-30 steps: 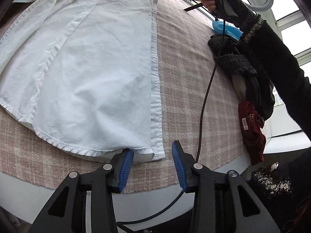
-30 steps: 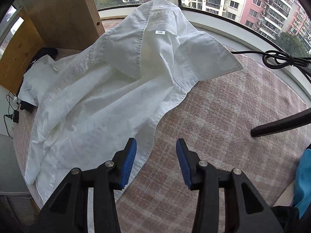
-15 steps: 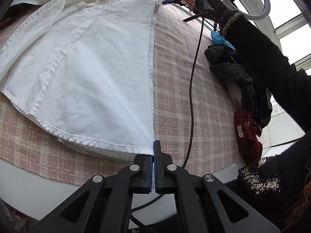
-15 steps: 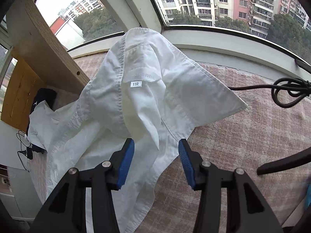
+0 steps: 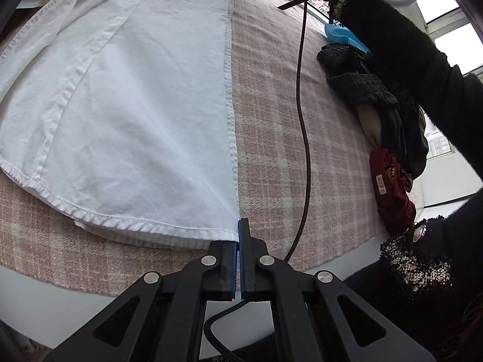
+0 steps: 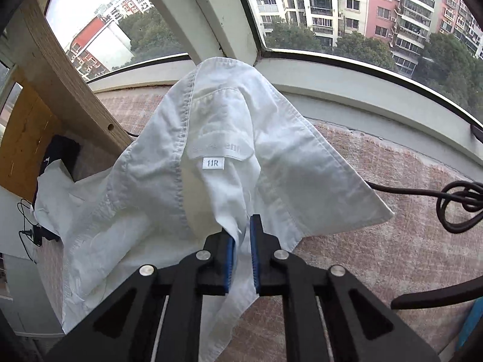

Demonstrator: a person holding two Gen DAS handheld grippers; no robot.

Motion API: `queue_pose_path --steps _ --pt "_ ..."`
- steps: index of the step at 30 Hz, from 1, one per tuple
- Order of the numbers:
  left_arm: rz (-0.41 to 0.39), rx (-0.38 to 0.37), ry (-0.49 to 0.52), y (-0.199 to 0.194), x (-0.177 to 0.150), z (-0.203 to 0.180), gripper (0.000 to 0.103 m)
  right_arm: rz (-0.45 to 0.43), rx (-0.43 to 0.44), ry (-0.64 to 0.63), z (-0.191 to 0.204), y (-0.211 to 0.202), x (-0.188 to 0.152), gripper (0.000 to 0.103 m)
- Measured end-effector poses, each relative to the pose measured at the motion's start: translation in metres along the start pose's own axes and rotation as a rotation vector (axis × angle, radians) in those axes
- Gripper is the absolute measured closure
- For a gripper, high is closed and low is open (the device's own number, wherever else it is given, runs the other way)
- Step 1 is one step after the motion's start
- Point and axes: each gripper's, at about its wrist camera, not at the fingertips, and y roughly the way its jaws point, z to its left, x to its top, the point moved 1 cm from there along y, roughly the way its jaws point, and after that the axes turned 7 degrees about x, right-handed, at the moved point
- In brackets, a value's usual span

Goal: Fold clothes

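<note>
Left wrist view: white shirt spread flat on the checked cloth, front edge drawn straight, no fold yet showing in the body. My left gripper is clamped on the hem corner; my right gripper pinches fabric near the collar, blades nearly together. Folding mostly remains.

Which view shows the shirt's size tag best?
The right wrist view: the size tag reading 11R faces the camera under the collar of the white shirt. The left wrist view shows only the shirt's hem and front edge, no tag.
</note>
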Motion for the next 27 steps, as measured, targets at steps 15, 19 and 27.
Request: queue_pose_path --steps 15,19,27 --pt "0.025 -0.007 0.011 0.003 0.001 0.001 0.103 -0.116 0.002 0.174 -0.033 -0.040 -0.025 0.065" --pt "0.032 -0.006 0.018 0.005 0.001 0.000 0.103 -0.156 0.043 0.232 -0.049 -0.057 -0.046 0.065" --pt "0.045 -0.002 0.029 0.006 0.002 -0.001 0.103 -0.068 -0.008 0.209 -0.038 -0.016 -0.031 0.065"
